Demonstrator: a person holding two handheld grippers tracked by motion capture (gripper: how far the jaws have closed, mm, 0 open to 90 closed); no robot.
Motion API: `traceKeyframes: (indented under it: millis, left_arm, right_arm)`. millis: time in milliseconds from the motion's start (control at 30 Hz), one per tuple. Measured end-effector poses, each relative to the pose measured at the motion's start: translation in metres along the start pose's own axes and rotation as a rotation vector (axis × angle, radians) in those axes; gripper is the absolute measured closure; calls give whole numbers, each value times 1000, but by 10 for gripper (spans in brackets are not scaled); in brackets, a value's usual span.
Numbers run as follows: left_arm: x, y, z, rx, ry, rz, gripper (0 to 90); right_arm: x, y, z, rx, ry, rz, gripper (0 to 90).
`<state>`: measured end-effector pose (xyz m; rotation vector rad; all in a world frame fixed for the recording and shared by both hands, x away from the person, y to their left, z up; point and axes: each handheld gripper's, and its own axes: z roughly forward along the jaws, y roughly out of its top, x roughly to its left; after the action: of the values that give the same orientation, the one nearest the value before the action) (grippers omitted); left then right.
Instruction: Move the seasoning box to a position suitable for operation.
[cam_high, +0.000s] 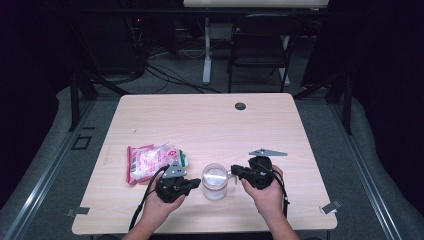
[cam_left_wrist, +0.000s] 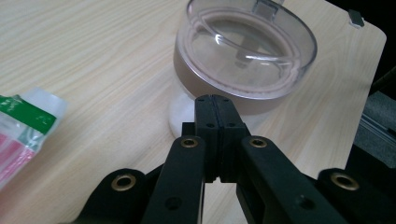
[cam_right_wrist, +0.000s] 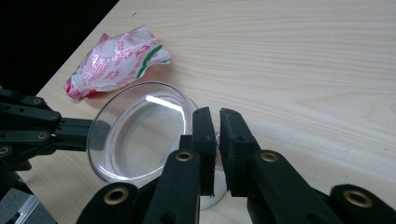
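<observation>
Nearest the high camera, two hands come in from the bottom edge, each holding black tongs. The left tongs (cam_high: 192, 183) sit just left of a clear jar (cam_high: 215, 181) near the front of the pale wooden bench (cam_high: 210, 120); their jaws are pressed fully together, holding nothing, tips almost at the jar's wall. The right tongs (cam_high: 233, 172) meet the jar from its other side; their jaws stand nearly together with a thin gap between them, and they appear to pinch the edge of the clear lid (cam_right_wrist: 140, 133), though a firm hold cannot be confirmed.

A good way to do this step, likely opening the jar: brace the body with the left tongs low on the wall, keep the right grip square on the lid's edge, and lift or turn slowly so the jar does not tip.

Behind the left hand lies a red and white packet (cam_high: 152, 161) with a green band.

The left gripper view reveals a small tab (cam_left_wrist: 266, 7) on the lid's far side. The right gripper view shows the lid's near edge against the right jaws.
</observation>
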<state>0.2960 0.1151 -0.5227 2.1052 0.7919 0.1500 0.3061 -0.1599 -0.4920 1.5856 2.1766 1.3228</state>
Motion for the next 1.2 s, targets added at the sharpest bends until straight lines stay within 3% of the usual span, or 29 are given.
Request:
traceKeyframes:
  millis: [500,800,933,1033,1200]
  left_arm:
    - [-1,6,-8,-56,-38,-18,900]
    - [-1,17,-12,-80,-49,0,899]
    - [-1,22,-13,-90,-54,-1,894]
    - [-2,26,-13,-96,-56,4,888]
    - [-5,34,-12,-98,-59,17,873]
  right_arm:
    - [-1,-1,-1,3,-1,3,851]
    - [0,-2,-3,-2,-22,2,847]
    - [7,-5,-13,-33,3,-46,763]
    - [16,-7,-21,-38,31,-116,686]
    - [34,-11,-28,0,46,-227,535]
